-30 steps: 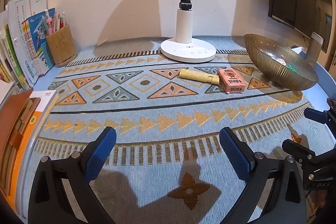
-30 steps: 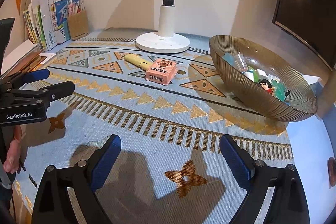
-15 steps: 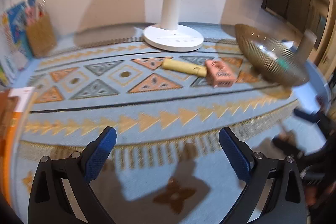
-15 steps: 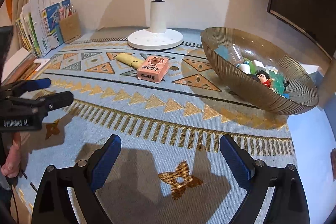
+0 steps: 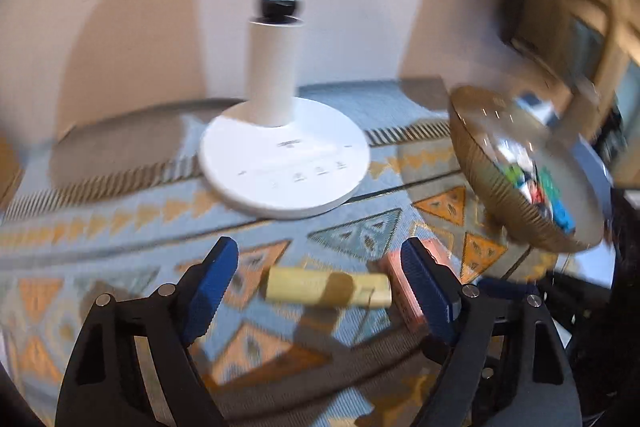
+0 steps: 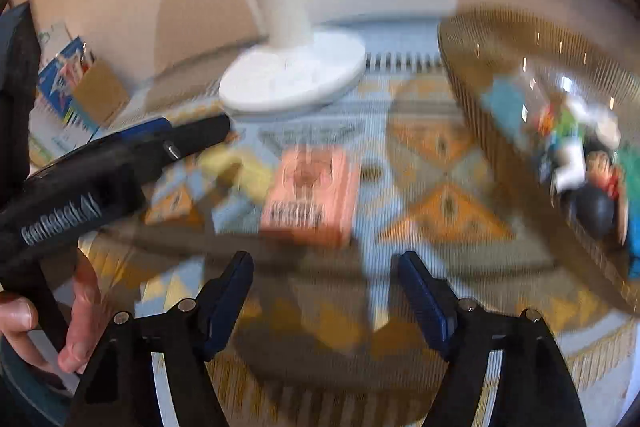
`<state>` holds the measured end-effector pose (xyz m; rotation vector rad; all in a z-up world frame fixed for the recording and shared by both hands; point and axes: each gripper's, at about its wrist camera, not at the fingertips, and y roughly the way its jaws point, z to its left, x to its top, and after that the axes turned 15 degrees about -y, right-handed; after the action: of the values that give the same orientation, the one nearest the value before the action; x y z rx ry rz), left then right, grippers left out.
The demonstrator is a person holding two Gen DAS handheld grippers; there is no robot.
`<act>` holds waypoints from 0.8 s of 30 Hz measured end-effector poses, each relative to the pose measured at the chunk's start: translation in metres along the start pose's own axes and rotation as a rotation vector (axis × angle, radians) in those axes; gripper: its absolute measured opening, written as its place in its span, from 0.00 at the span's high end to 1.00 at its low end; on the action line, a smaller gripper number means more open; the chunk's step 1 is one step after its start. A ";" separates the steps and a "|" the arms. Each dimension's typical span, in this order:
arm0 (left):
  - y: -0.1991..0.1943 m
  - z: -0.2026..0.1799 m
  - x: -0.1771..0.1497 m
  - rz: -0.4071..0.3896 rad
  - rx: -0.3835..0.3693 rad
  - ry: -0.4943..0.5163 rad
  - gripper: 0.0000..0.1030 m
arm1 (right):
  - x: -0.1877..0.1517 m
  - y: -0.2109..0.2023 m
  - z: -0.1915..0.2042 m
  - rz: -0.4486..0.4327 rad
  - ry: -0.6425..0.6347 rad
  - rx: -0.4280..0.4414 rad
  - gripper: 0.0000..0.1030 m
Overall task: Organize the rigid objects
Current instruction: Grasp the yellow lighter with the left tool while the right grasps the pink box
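Note:
A yellow stick-shaped object [image 5: 328, 286] lies on the patterned mat between the open fingers of my left gripper [image 5: 320, 287]. A pink box [image 6: 310, 197] lies just right of it, partly behind the left gripper's right finger [image 5: 426, 291]. My right gripper [image 6: 326, 293] is open and empty, a little short of the pink box. A ribbed brown bowl [image 6: 500, 27] holding several small toys stands at the right, and also shows in the left wrist view [image 5: 500, 183]. The left gripper shows from the side in the right wrist view [image 6: 120, 163]. Both views are blurred.
A white lamp base [image 5: 284, 159] with its post stands just behind the objects against the wall. A pen holder [image 6: 100, 93] and books stand at the far left. A dark screen [image 5: 560, 7] is at the far right.
Both grippers have moved forward fast toward the objects. The left one now straddles the yellow stick; the right one has come close to the pink box. Both stay open.

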<state>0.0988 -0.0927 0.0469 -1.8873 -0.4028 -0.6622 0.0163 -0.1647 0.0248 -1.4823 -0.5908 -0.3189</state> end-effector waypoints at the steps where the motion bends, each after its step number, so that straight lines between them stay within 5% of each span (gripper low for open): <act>1: 0.007 -0.001 0.003 0.026 -0.009 0.018 0.20 | 0.004 0.003 0.003 0.003 -0.010 -0.033 0.28; 3: 0.020 0.000 0.007 0.094 -0.045 0.032 0.20 | 0.008 0.008 0.008 0.006 -0.034 -0.095 0.32; 7: 0.025 0.002 -0.004 0.158 -0.068 0.078 0.21 | 0.006 0.006 0.010 -0.006 -0.053 -0.152 0.61; 14: 0.003 -0.006 -0.037 0.302 -0.171 0.182 0.21 | -0.030 -0.024 -0.019 -0.031 0.067 -0.052 0.61; 18: 0.003 -0.009 -0.033 0.192 0.001 0.172 0.21 | -0.040 -0.032 -0.020 -0.067 0.066 -0.055 0.61; 21: 0.014 0.003 -0.018 0.169 0.022 0.054 0.22 | -0.038 -0.032 -0.014 -0.061 0.042 -0.077 0.61; 22: 0.017 0.002 -0.015 0.156 0.025 0.050 0.25 | -0.037 -0.030 -0.012 -0.059 0.034 -0.084 0.61; 24: 0.026 -0.003 -0.015 0.162 0.058 0.066 0.48 | -0.035 -0.028 -0.008 -0.056 0.013 -0.100 0.61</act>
<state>0.1007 -0.1054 0.0202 -1.8158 -0.2214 -0.5962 -0.0258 -0.1805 0.0290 -1.5608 -0.6142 -0.4057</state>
